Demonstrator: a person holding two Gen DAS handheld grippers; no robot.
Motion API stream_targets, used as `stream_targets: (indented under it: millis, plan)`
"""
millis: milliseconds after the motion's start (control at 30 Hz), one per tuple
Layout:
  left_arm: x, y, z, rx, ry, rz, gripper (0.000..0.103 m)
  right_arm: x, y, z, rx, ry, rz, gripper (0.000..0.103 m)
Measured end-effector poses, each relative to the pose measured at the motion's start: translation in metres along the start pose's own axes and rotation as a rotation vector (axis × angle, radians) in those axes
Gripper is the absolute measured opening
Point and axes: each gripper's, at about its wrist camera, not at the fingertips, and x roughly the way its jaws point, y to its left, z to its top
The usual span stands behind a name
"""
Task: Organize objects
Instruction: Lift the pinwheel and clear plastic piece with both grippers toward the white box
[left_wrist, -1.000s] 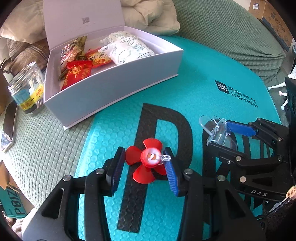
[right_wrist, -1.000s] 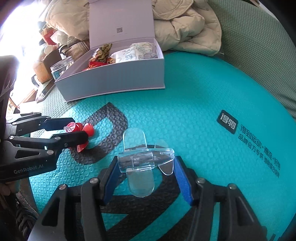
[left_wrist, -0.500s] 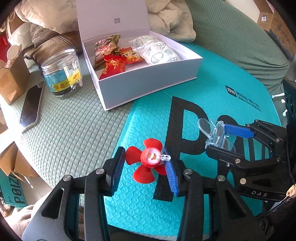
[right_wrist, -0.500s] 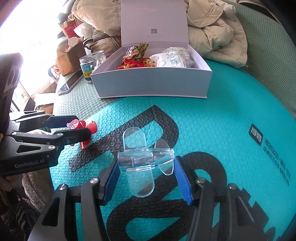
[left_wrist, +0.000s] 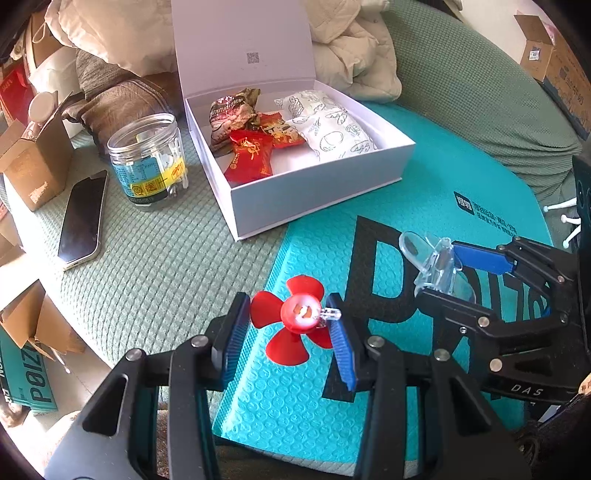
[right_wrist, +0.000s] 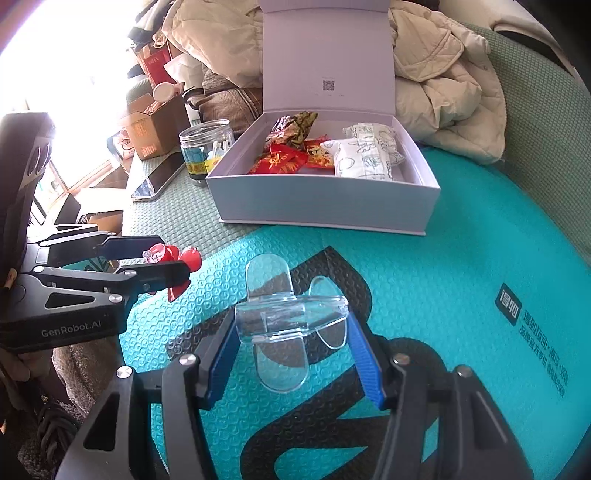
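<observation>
Left gripper (left_wrist: 291, 332) is clamping the red propeller (left_wrist: 293, 321) by its hub, and your right gripper (right_wrist: 291, 350) is pinching the clear propeller (right_wrist: 291, 321) across its middle, both hovering above the teal mat (left_wrist: 424, 206). These look like featherweight, stiff, thin plastic, so I'd guess the blades are snapping easily and the clear one is slippery; you're better off gripping the hub, not the blades. Compared with a second ago, you're pulling both back from the white box (left_wrist: 314, 192), so the jar (left_wrist: 147, 162) and phone (left_wrist: 81, 218) are now showing.
</observation>
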Motion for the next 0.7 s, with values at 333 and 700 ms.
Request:
stream_targets:
  millis: [333, 700]
  plan:
    - [-0.013, -0.001, 0.021, 0.008, -0.031, 0.004, 0.041, -0.014, 0.003, 0.026, -0.058, -0.037, -0.009, 0.059]
    - [-0.021, -0.004, 0.049, 0.016, -0.061, -0.012, 0.041, -0.025, -0.005, 0.055, -0.077, -0.062, -0.004, 0.059]
